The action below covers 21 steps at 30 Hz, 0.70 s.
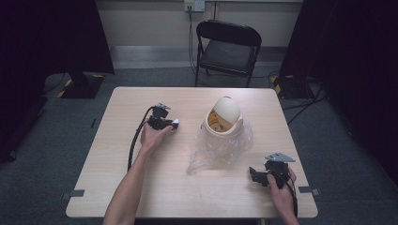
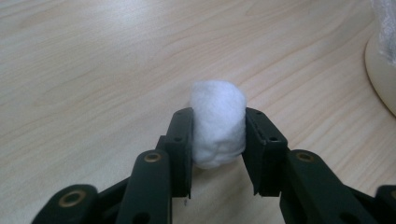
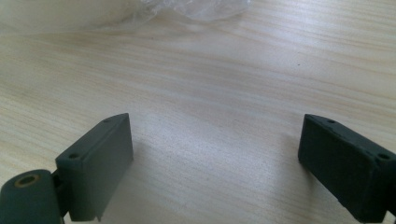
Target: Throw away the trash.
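Observation:
My left gripper is shut on a white cotton ball, held just above the wooden table left of centre; the ball also shows as a white speck at the jaw tips. A cream, dome-lidded bin stands at the table's middle, with a crumpled clear plastic bag around its base and spread toward me. The bin's base edge lies to the right in the left gripper view. My right gripper rests near the front right edge, open, with bare table between its jaws.
The wooden table has bare surface at left and front. A black folding chair stands beyond the far edge. Dark curtains hang at both sides. The bag's edge lies ahead of my right gripper.

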### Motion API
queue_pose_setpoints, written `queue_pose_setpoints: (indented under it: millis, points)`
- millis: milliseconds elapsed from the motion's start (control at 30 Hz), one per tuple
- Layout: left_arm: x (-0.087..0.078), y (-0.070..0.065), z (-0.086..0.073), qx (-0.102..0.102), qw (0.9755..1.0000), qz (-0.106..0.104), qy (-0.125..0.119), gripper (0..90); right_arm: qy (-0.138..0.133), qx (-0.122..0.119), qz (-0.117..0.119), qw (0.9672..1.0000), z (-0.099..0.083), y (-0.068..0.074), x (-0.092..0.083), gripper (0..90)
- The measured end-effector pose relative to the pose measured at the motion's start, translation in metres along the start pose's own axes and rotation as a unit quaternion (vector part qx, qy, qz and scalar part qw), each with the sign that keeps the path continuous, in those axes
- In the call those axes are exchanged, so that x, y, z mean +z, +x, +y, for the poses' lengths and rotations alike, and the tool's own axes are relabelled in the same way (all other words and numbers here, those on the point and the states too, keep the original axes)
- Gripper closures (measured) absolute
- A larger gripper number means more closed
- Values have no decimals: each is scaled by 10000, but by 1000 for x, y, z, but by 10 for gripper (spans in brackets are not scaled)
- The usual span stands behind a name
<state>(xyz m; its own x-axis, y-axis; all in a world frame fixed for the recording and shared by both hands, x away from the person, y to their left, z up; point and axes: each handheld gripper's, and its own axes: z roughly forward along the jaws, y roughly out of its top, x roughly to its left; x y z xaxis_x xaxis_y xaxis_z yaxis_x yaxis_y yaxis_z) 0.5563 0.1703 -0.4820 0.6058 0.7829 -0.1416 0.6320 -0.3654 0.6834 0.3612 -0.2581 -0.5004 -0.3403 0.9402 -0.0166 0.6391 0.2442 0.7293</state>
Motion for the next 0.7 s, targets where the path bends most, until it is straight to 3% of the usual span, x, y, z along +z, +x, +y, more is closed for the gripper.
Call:
queue_pose_setpoints:
  millis: [100, 233, 333, 467, 700]
  points:
    - [-4, -3, -3, 87, 10000, 12, -20, 669, 0, -2, -1, 10000, 0, 0, 0, 93]
    - [-11, -5, -4, -8, 9998, -97, -181, 671, 0, -1, -1, 10000, 0, 0, 0, 94]
    - [-14, -6, -3, 28, 9997, -128, -194, 671, -1, -2, -2, 10000, 0, 0, 0, 93]
    - [-20, -13, -2, 54, 9986, -321, -419, 671, 0, -3, -2, 10000, 0, 0, 0, 93]
    - [-27, -19, -7, -11, 9981, -378, -481, 673, 0, -1, -4, 10000, 0, 0, 0, 94]
